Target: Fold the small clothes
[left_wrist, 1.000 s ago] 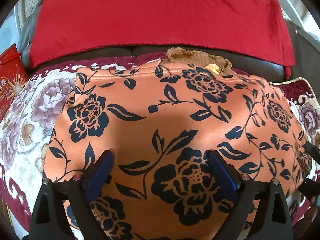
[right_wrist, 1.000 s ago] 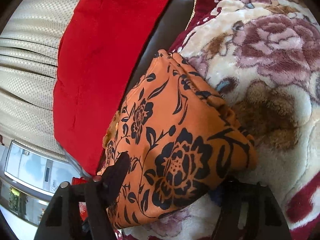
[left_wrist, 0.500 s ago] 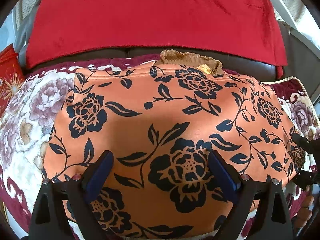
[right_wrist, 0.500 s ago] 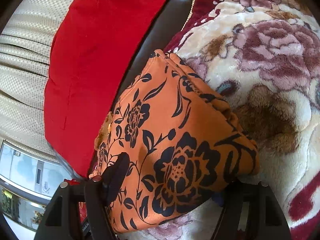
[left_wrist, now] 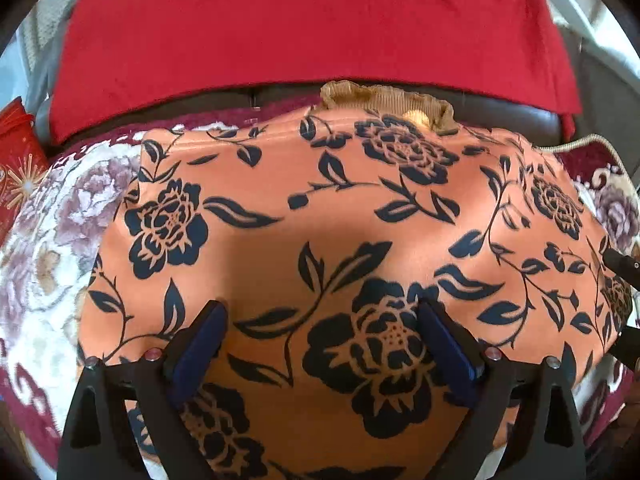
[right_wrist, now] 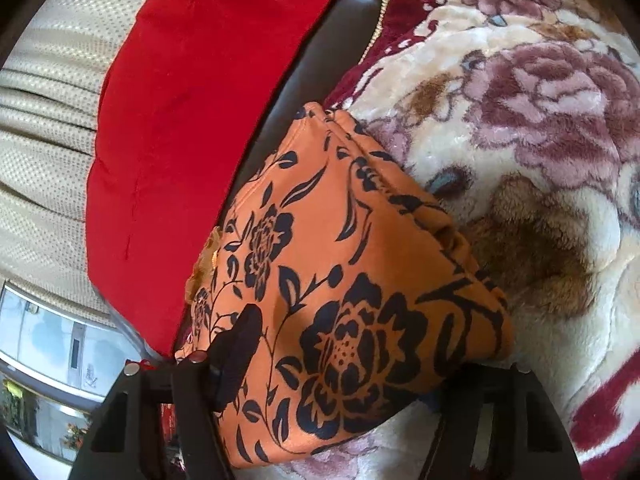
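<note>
Orange floral garment [left_wrist: 320,240] lies folded mid-frame on the plush floral blanket [right_wrist: 540,120], left gripper [left_wrist: 320,336] wide open above its near edge, probably to smooth, right gripper [right_wrist: 348,364] straddling the lower-frame corner, jaws just narrowing, grip unclear.

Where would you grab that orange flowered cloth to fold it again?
Probably the orange flowered cloth at its near right corner, coming in from the side: the layers stack there into one thick edge on the plush blanket, so both jaws could straddle it.
</note>
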Action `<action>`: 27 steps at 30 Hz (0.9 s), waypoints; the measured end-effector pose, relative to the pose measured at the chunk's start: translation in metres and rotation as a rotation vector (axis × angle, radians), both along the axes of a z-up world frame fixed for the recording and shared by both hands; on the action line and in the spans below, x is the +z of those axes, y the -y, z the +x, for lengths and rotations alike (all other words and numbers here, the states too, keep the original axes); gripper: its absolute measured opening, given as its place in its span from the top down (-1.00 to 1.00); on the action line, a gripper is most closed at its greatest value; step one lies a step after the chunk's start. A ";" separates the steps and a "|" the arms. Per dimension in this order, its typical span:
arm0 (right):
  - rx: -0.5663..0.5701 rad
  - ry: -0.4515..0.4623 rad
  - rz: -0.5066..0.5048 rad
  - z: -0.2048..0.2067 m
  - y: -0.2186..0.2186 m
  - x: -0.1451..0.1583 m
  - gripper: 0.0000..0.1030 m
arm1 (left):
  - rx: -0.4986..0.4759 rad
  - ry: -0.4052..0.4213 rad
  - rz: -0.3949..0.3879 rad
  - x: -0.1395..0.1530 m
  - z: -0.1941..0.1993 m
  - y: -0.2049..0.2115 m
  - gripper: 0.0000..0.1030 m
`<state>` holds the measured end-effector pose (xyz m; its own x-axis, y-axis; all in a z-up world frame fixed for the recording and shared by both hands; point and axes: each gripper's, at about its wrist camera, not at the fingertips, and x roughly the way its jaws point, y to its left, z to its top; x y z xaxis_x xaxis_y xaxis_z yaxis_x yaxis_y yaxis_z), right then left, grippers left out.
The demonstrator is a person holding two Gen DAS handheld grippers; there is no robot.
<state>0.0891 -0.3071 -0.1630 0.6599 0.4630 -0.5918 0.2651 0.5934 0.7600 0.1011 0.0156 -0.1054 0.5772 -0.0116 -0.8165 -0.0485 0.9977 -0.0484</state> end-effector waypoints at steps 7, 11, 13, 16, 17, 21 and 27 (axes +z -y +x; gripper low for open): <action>-0.014 -0.016 -0.033 0.008 -0.004 0.006 -0.26 | -0.018 -0.010 -0.024 0.002 0.005 -0.007 -0.94; 0.003 0.000 -0.149 0.016 -0.014 0.025 0.66 | -0.029 -0.017 -0.083 0.005 0.007 -0.016 -0.95; 0.013 0.047 -0.216 0.016 -0.025 0.048 0.69 | -0.006 0.001 -0.158 0.014 0.000 -0.032 -0.94; 0.068 0.184 -0.374 0.017 -0.067 0.109 0.74 | 0.085 0.098 -0.290 0.034 -0.025 -0.081 -0.94; 0.093 0.225 -0.423 0.016 -0.084 0.124 0.76 | 0.132 0.131 -0.312 0.040 -0.036 -0.103 -0.94; 0.269 0.436 -0.665 0.003 -0.198 0.179 0.76 | 0.318 0.209 -0.339 0.045 -0.075 -0.186 -0.94; 0.655 0.462 -0.868 -0.025 -0.359 0.110 0.77 | 0.510 0.153 -0.397 0.003 -0.108 -0.266 -0.94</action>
<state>0.0639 0.0520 -0.0533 0.6800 0.3528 -0.6428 -0.4762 0.8791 -0.0212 -0.0070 0.2813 -0.1023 0.6994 0.0108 -0.7146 -0.4734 0.7562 -0.4518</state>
